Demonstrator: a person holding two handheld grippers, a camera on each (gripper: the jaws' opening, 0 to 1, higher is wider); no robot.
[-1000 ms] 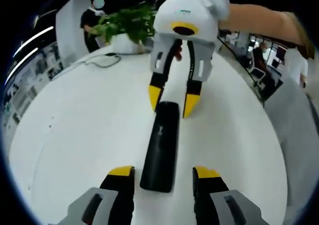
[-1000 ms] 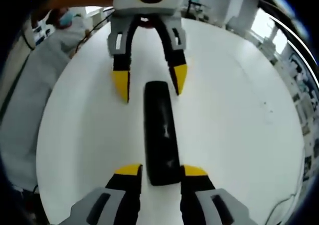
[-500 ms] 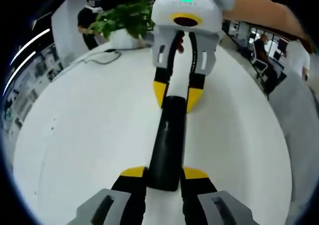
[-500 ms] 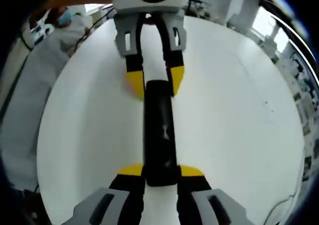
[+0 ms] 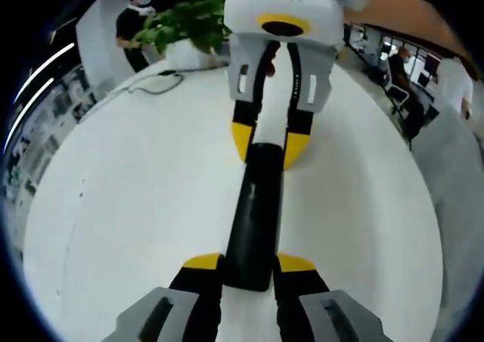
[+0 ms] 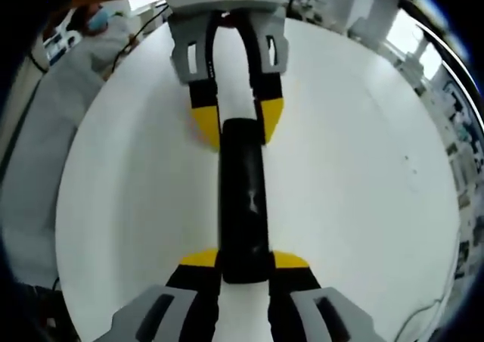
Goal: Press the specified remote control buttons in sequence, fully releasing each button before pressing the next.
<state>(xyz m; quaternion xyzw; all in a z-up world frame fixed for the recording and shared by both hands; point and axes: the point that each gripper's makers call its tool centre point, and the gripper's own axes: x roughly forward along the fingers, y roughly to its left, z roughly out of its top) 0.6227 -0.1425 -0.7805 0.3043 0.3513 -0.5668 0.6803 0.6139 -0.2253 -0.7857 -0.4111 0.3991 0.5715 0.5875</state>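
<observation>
1. The long black plastic remote control lies flat on the round white table, its long axis running straight between the two hand-held grippers.
2. The left hand-held gripper clamps one end; the right hand-held gripper clamps the opposite end.
3. Risk, as I judge it: with both ends pinched, neither tip is free to press (buttons are indistinct here), and uneven pulling could twist or drop the remote.

One remote, two claws, one plant

White round table; leafy plant and perhaps a cable at its edge
</observation>
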